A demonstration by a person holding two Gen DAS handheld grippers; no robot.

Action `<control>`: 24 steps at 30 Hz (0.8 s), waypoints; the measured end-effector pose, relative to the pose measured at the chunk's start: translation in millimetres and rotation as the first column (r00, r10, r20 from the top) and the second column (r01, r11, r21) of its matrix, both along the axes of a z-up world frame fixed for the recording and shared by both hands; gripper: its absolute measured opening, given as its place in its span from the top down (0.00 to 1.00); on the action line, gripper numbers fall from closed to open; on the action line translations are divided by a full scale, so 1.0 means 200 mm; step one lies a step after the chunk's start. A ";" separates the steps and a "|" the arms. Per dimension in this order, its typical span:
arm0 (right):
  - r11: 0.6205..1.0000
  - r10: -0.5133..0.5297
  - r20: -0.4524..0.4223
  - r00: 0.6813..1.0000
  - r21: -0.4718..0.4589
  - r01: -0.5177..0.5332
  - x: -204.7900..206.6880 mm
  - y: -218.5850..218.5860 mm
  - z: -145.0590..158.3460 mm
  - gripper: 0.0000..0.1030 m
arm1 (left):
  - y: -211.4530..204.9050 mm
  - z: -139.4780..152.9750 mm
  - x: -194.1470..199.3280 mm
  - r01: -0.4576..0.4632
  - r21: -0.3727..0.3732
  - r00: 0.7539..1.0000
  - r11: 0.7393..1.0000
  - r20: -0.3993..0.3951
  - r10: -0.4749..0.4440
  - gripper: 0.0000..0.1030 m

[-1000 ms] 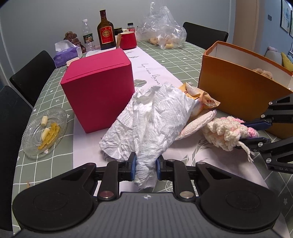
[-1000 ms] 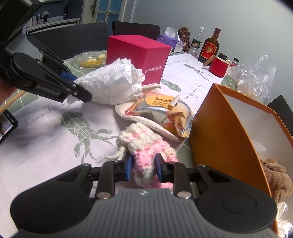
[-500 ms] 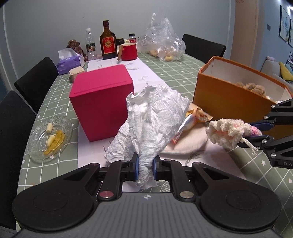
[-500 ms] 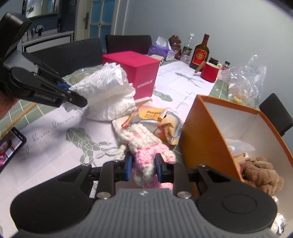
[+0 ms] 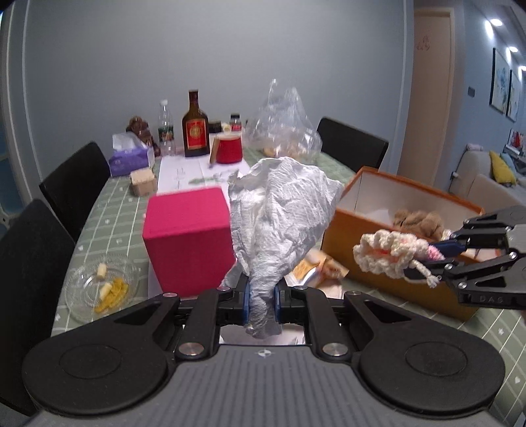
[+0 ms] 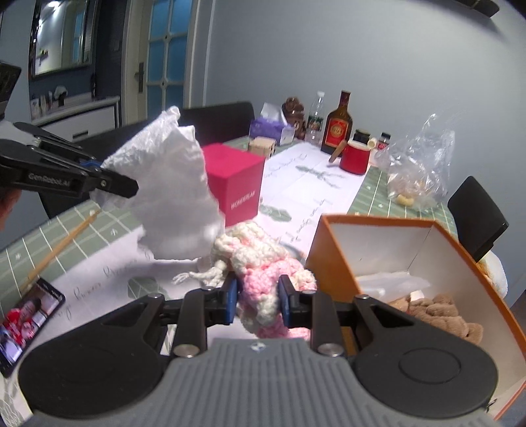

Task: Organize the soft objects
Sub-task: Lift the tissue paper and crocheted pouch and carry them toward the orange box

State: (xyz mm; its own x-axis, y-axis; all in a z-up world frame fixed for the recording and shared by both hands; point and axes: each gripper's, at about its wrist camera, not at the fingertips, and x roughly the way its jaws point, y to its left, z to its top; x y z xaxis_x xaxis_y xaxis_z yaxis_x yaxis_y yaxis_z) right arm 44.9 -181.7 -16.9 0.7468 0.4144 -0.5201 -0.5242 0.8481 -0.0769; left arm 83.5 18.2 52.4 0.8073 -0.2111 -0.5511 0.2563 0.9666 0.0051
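White crumpled paper rises from the left gripper, clamped between its pads, orange box off to the right. Pink-and-cream knitted piece sits pinched in the right gripper, box just right.

**Dim indoor light, heavy fisheye, some motion blur**

Both views are dimmish with a cool blue cast. Ceiling spotlights glow top right in the left wrist view. Edges bend hard and the corners go black. The white crumpled paper is smeared and blown out in the right wrist view. Far bottles look soft. Shadows on the desk are faint.
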 end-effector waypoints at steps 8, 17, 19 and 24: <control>0.997 -0.038 0.044 0.998 0.068 0.035 -0.01 -0.08 0.12 0.76 | -0.02 0.22 -0.02 0.011 -0.010 0.998 1.000 0.068 -0.010 0.86; 0.988 -0.088 0.107 0.990 0.135 0.073 -0.05 -0.20 0.31 0.76 | -0.20 0.53 -0.01 0.079 0.044 0.986 0.996 0.144 -0.085 0.86; 0.985 -0.101 0.115 0.988 0.151 0.083 -0.06 -0.23 0.36 0.76 | -0.25 0.62 0.01 0.091 0.062 0.981 0.994 0.163 -0.100 0.86; 0.972 -0.148 0.131 0.980 0.201 0.119 -0.05 -0.35 0.50 0.76 | -0.38 0.77 0.07 0.118 0.063 0.971 0.991 0.200 -0.128 0.86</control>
